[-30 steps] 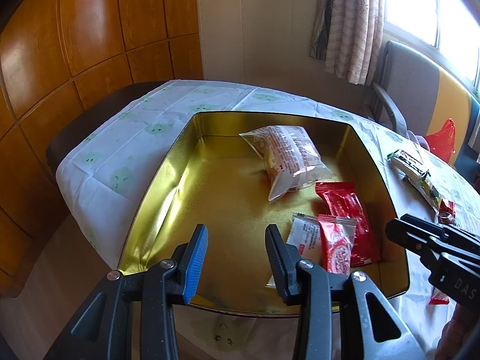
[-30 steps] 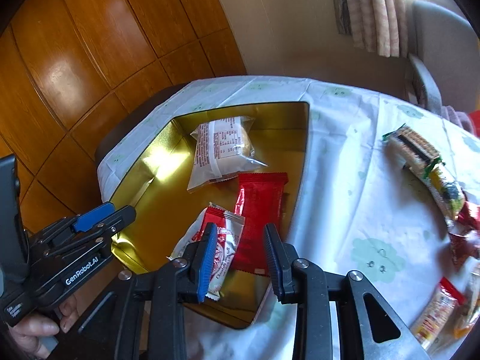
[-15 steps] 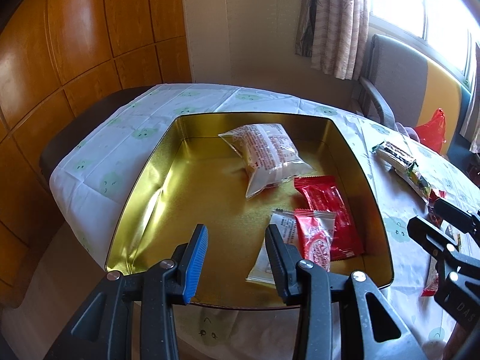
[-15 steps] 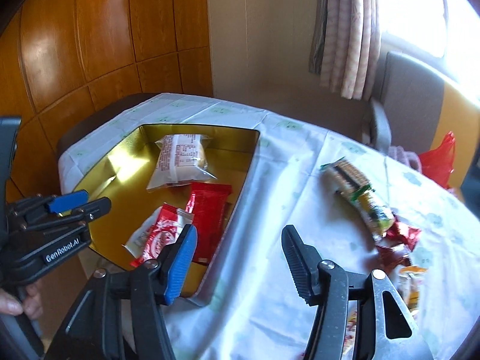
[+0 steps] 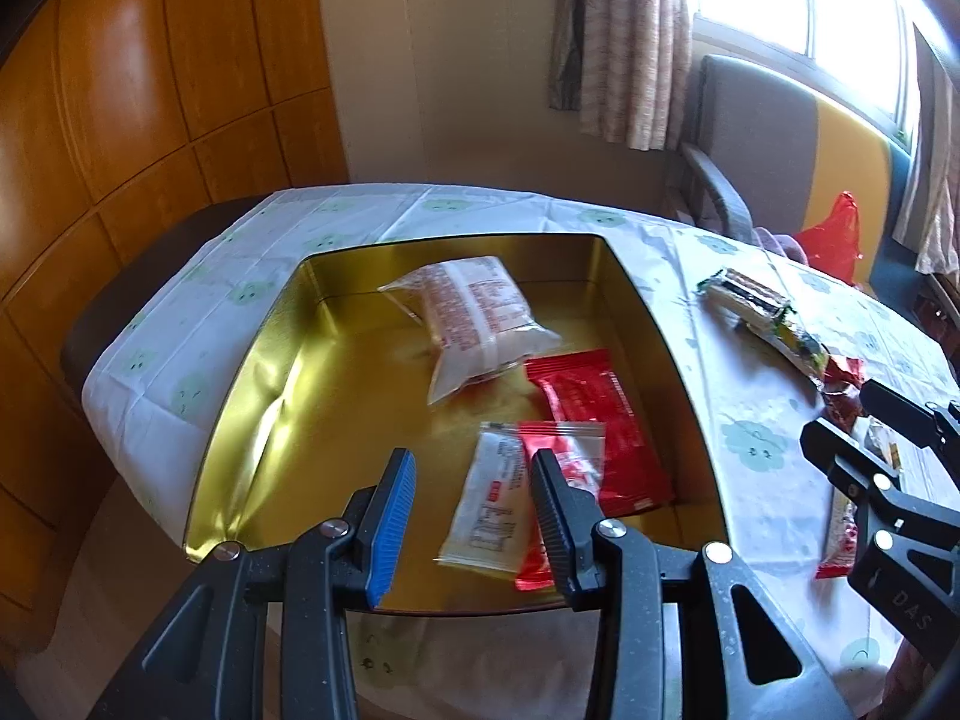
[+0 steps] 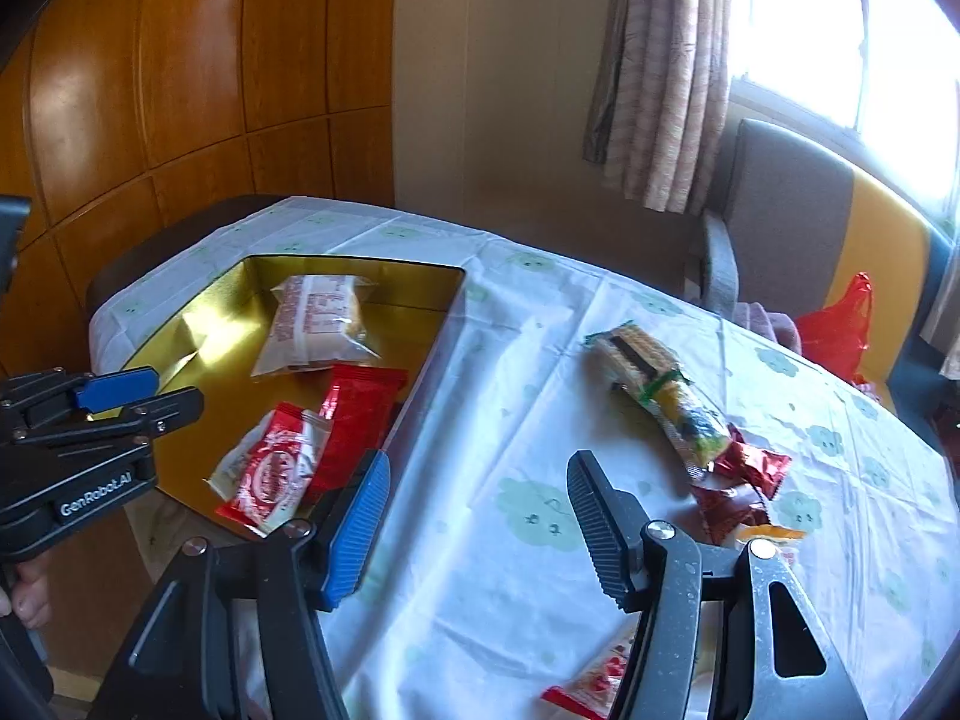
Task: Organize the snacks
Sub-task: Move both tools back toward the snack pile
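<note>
Snacks lie partly in the gold tin (image 5: pixel 252 420) and partly loose on the white tablecloth (image 5: pixel 750 408). From the left wrist view we look down along our left gripper (image 5: pixel 468 504), tilted toward the tin's near edge; its jaws stand narrowly apart with nothing between them. Just beyond its fingers lies the red-and-white packet (image 5: pixel 510 498), overlapping the red packet (image 5: pixel 594 414), and farther back the clear bag with red print (image 5: pixel 474 318). The dark right finger covers part of the red-and-white packet. At the right edge our right gripper (image 5: pixel 840 420) reaches in over the cloth, hiding some red wrappers; its body is cut off by the frame. Farther right on the cloth rests the long green-and-yellow packet (image 5: pixel 762 312).

From the right wrist view our right gripper (image 6: pixel 474 516) points down over bare tablecloth (image 6: pixel 480 408), just right of the tin (image 6: pixel 180 324); its jaws have just been opening and stand moderately wide, empty. The red-and-white packet (image 6: pixel 270 474) lies in the tin to its left, apart from the blue pad. The long packet (image 6: pixel 660 396) and crumpled red wrappers (image 6: pixel 744 474) lie to the far right. Another packet (image 6: pixel 594 684) near the bottom edge is mostly hidden by the gripper frame. Our left gripper (image 6: pixel 174 390) enters at left, a hand (image 6: pixel 24 594) barely visible beneath it.
</note>
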